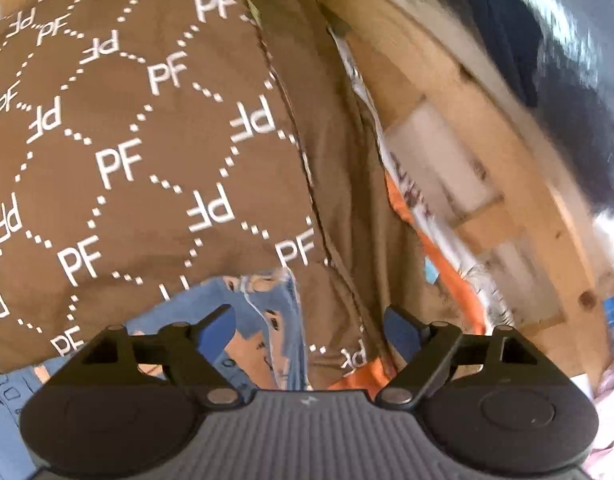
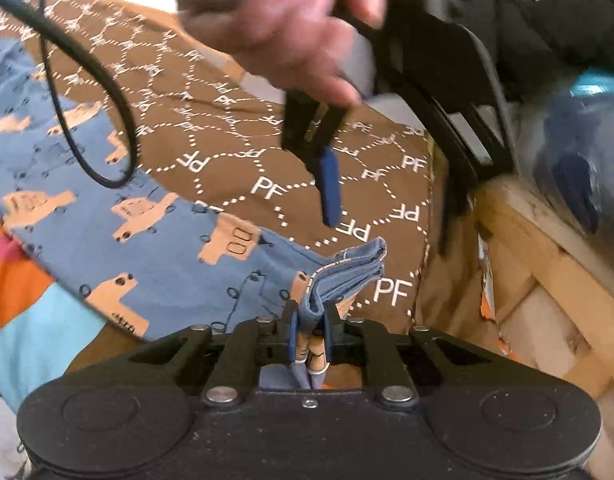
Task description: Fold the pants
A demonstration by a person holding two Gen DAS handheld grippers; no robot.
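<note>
The pants [image 2: 107, 216] are blue with tan truck prints and lie on a brown "PF" patterned cover [image 2: 235, 152]. My right gripper [image 2: 311, 328] is shut on a bunched, folded edge of the pants [image 2: 347, 272] near the cover's right side. My left gripper [image 1: 309, 326] is open and empty just above the pants [image 1: 267, 312] and the cover [image 1: 147, 140]. In the right wrist view the left gripper [image 2: 327, 184] hangs above the cover in a hand, beyond the held edge.
A wooden bed frame [image 2: 547, 264] runs along the right, also in the left wrist view [image 1: 487, 168]. Orange fabric [image 1: 447, 264] shows at the cover's edge. An orange, pink and light-blue sheet [image 2: 35, 304] lies left. A black cable [image 2: 87, 92] loops over the pants.
</note>
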